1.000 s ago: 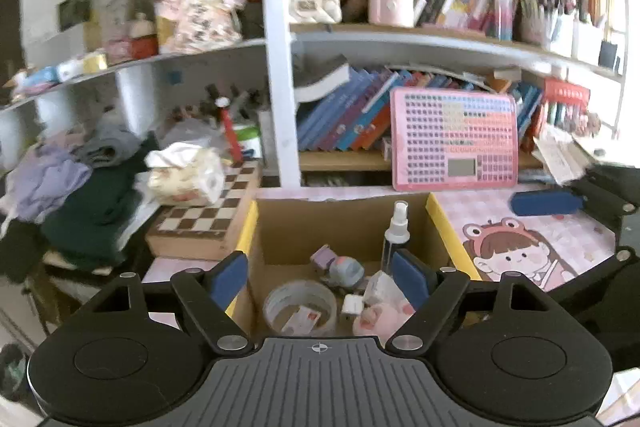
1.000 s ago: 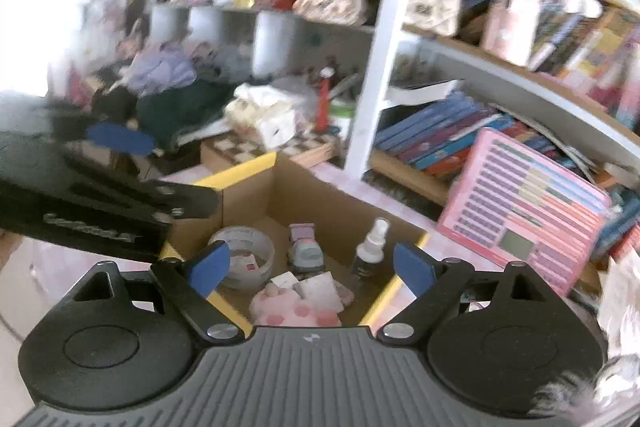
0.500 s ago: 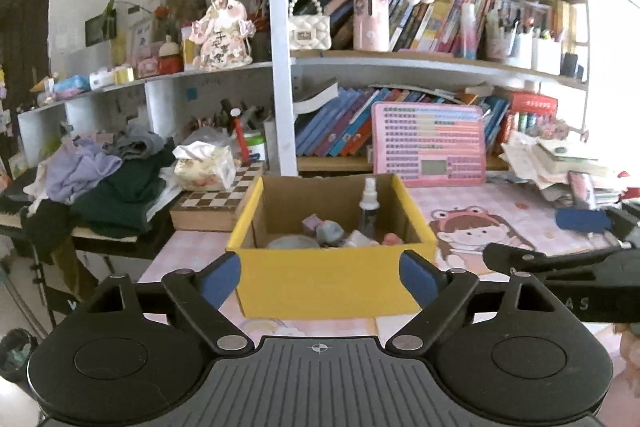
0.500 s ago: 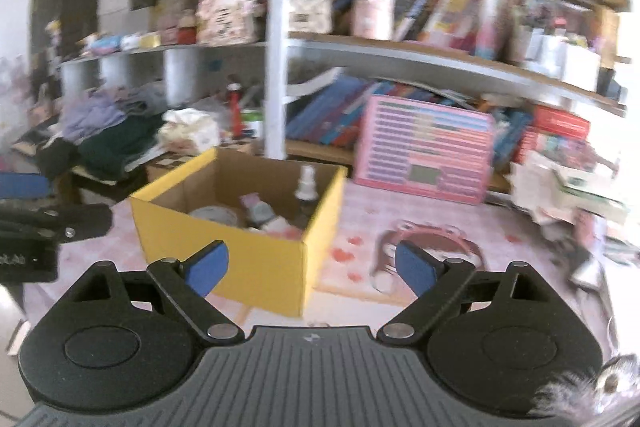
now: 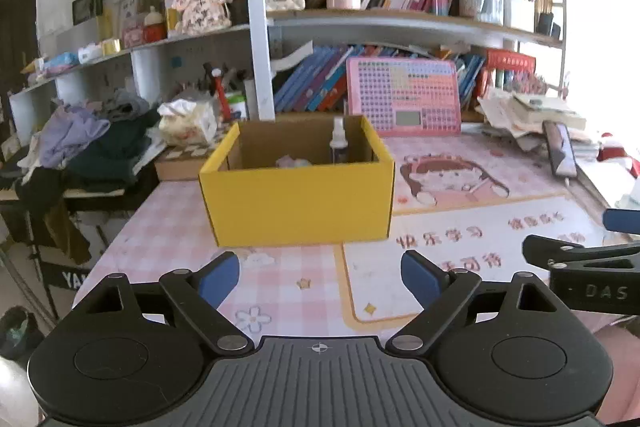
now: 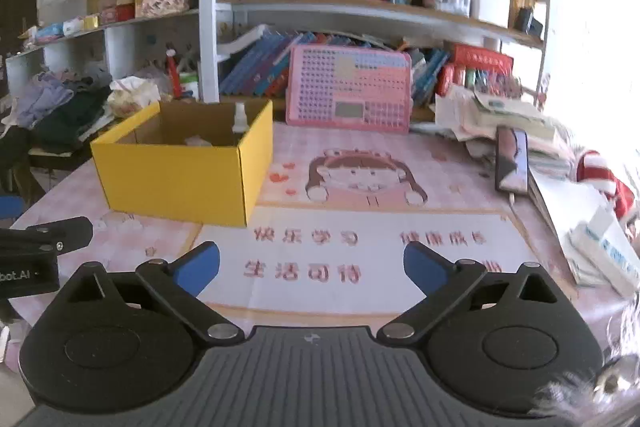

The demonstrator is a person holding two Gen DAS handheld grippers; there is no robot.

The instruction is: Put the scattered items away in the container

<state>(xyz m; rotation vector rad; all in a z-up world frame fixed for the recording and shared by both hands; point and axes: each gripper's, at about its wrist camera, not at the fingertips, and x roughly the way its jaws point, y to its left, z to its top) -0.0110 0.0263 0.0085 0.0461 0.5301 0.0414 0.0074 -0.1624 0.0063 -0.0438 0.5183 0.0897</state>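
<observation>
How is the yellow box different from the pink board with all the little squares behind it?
The yellow box sits flat on the desk mat with its top open, while the pink board stands up, leaning against the books. The box is plain yellow; the board is covered in a grid of small squares. The box holds things, like a spray bottle; the board holds nothing. Both are rectangular.

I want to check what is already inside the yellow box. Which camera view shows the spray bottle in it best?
The left wrist view. It faces the yellow box head-on, and the spray bottle shows sharply from cap to dark body. In the right wrist view the bottle is smaller and slightly blurred, with only its upper part above the box rim.
</observation>
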